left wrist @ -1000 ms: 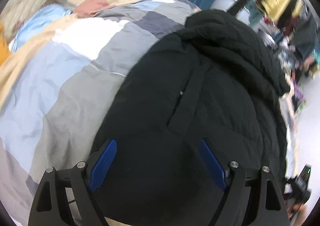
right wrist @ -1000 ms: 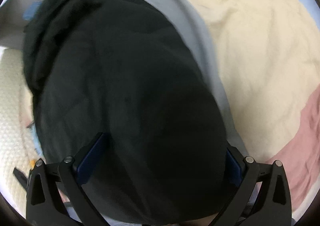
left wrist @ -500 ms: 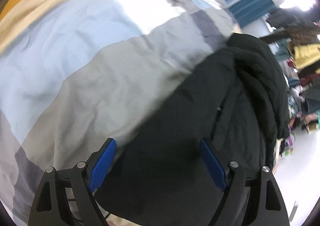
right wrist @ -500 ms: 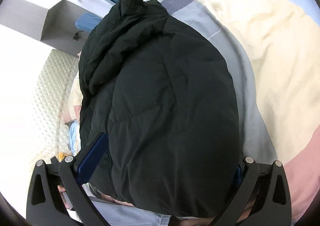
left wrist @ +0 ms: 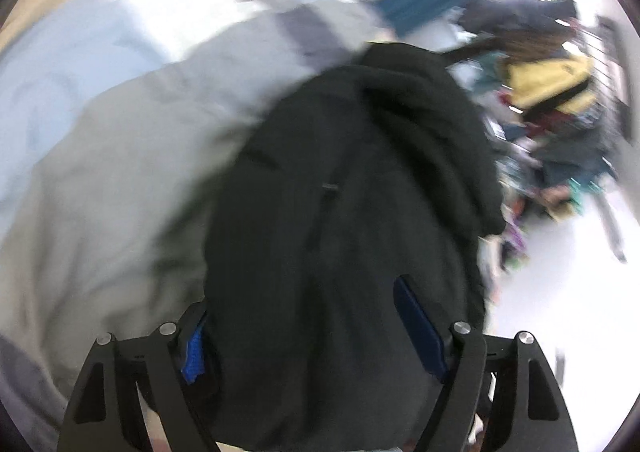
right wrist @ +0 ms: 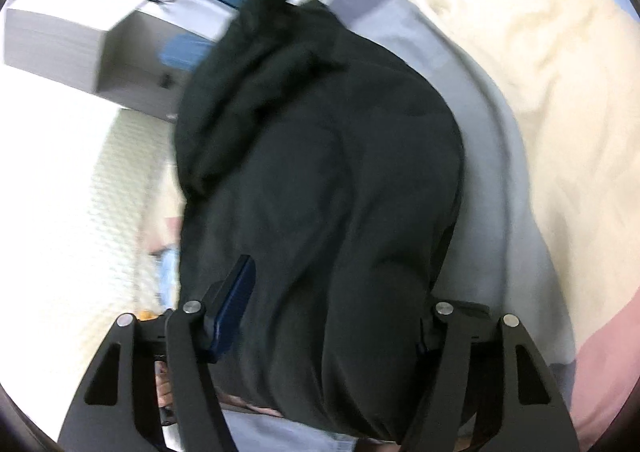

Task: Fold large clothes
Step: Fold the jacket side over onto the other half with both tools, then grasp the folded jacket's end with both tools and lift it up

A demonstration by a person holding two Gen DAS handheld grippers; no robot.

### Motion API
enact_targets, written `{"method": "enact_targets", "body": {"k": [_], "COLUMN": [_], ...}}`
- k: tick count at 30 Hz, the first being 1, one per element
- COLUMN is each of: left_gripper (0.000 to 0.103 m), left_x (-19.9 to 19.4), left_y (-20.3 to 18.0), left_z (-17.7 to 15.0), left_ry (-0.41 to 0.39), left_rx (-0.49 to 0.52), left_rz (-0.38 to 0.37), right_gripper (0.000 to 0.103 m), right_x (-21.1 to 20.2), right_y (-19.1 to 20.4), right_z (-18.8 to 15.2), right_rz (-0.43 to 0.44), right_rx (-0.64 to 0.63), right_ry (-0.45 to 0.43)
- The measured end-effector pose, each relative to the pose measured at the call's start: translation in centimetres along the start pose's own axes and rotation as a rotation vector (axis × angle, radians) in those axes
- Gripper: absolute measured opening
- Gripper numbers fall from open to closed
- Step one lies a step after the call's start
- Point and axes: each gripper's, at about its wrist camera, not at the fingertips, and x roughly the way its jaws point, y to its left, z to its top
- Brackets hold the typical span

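A large black padded jacket [left wrist: 344,188] lies folded in a long bundle on the patchwork bed cover [left wrist: 120,156]. It also fills the middle of the right wrist view [right wrist: 320,180]. My left gripper [left wrist: 308,328] has its jaws wide apart with the near end of the jacket bunched between the blue pads [left wrist: 416,324]. My right gripper [right wrist: 332,312] also has wide jaws around the jacket's other end; its right pad is hidden by the fabric. Both views are blurred by motion.
The bed cover has grey, pale blue, white, cream [right wrist: 552,84] and pink patches. A cluttered clothes rack with a yellow garment [left wrist: 548,80] stands off the bed's right side. A white cabinet [right wrist: 92,48] and a quilted headboard [right wrist: 116,188] lie to the left.
Both grippers have swung and tilted, and the jacket end now sits deeper between each pair of jaws. The left view has turned toward the room's clutter. The jaws stay wide.
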Motion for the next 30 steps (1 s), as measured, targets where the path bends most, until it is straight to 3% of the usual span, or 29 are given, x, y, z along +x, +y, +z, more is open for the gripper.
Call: {"method": "enact_targets", "body": {"k": [3, 7, 9, 14, 17, 20, 23, 25, 28, 30], "left_gripper": [0.08, 0.079, 0.079, 0.08, 0.086, 0.087, 0.086, 0.084, 0.063, 0.048], "left_x": [0.5, 1.6, 1.9, 3.0, 3.7, 4.1, 4.0, 3.7, 3.9, 3.6], "left_y": [-0.4, 1.3, 1.7, 2.8, 3.2, 2.4, 1.2, 0.6, 0.9, 1.0], "left_z": [0.1, 0.4, 0.7, 0.8, 0.8, 0.6, 0.0, -0.2, -0.1, -0.1], "left_ry": [0.012, 0.04, 0.043, 0.07, 0.085, 0.106, 0.114, 0.107, 0.118, 0.118], "left_rx": [0.01, -0.077, -0.105, -0.127, -0.121, -0.074, -0.009, 0.023, 0.015, 0.012], "left_rz": [0.001, 0.076, 0.127, 0.224, 0.246, 0.224, 0.163, 0.134, 0.147, 0.137], "right_gripper": [0.066, 0.068, 0.068, 0.08, 0.084, 0.081, 0.063, 0.04, 0.021, 0.017], "right_x": [0.0, 1.3, 2.2, 3.7, 4.2, 4.3, 3.7, 3.5, 2.8, 2.2], "right_y": [0.6, -0.8, -1.6, -1.6, -1.7, -0.4, 1.5, 1.9, 1.4, 1.6], "right_z": [-0.2, -0.3, -0.3, -0.8, -1.0, -1.2, -1.5, -1.8, -1.4, -1.2], "right_rz": [0.007, -0.106, -0.204, -0.325, -0.323, -0.278, -0.24, -0.234, -0.259, -0.269], "right_rx": [-0.036, 0.033, 0.072, 0.019, 0.014, -0.048, -0.136, -0.155, -0.139, -0.152], "right_ry": [-0.003, 0.042, 0.057, 0.122, 0.154, 0.166, 0.14, 0.125, 0.104, 0.086]}}
